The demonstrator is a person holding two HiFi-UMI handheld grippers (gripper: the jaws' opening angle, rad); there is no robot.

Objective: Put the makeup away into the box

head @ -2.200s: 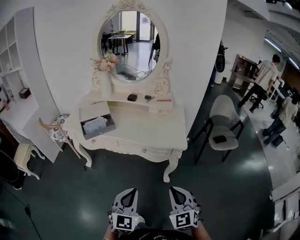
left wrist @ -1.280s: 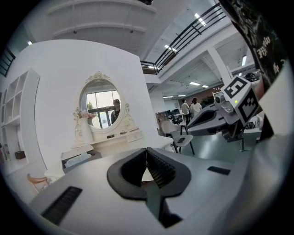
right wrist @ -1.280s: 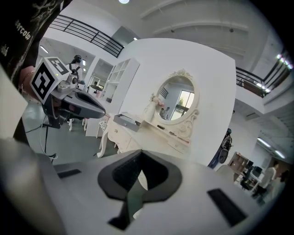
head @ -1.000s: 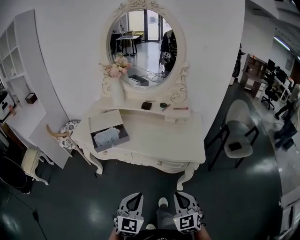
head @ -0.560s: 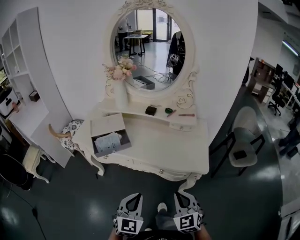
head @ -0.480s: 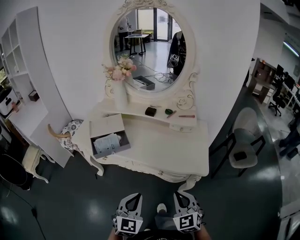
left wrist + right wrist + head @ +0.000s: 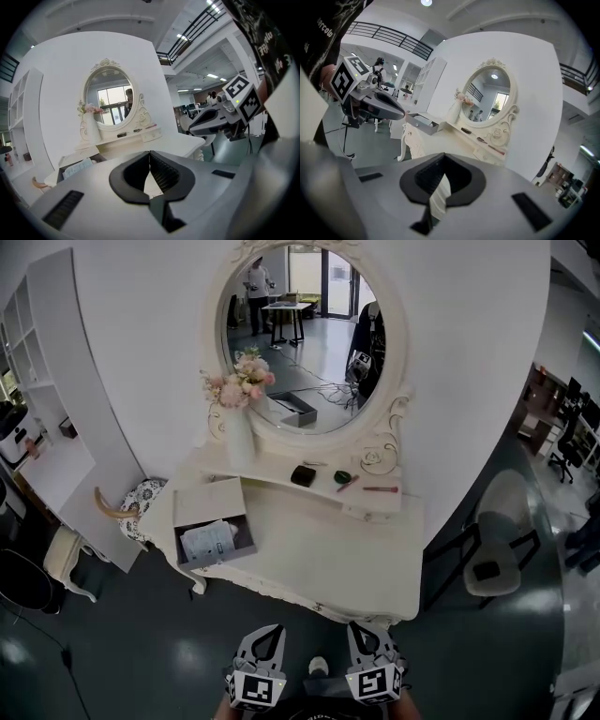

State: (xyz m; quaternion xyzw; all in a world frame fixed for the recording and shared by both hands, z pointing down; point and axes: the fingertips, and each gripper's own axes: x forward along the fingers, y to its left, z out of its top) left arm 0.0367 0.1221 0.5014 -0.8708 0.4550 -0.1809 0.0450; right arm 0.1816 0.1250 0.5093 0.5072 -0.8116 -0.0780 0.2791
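Observation:
An open grey box [image 7: 214, 538] with a white packet inside lies at the left of the white dressing table [image 7: 319, 549]. The makeup rests on the raised shelf under the mirror: a black compact [image 7: 302, 475], a small green piece [image 7: 342, 477], a red pencil [image 7: 349, 484] and a pink stick [image 7: 380, 489]. My left gripper [image 7: 266, 631] and right gripper [image 7: 360, 628] hang side by side over the dark floor in front of the table. Both are shut and hold nothing. The left gripper view shows its jaws [image 7: 150, 152] meeting at the tips; the right gripper's [image 7: 443, 155] meet too.
An oval mirror [image 7: 300, 334] and a vase of pink flowers [image 7: 239, 418] stand at the table's back. A chair [image 7: 497, 540] sits to the right, a patterned stool [image 7: 136, 502] and a white shelf unit [image 7: 47, 409] to the left.
The dressing table has come nearer and fills more of the head view. Both grippers stay low in the picture, side by side and shut.

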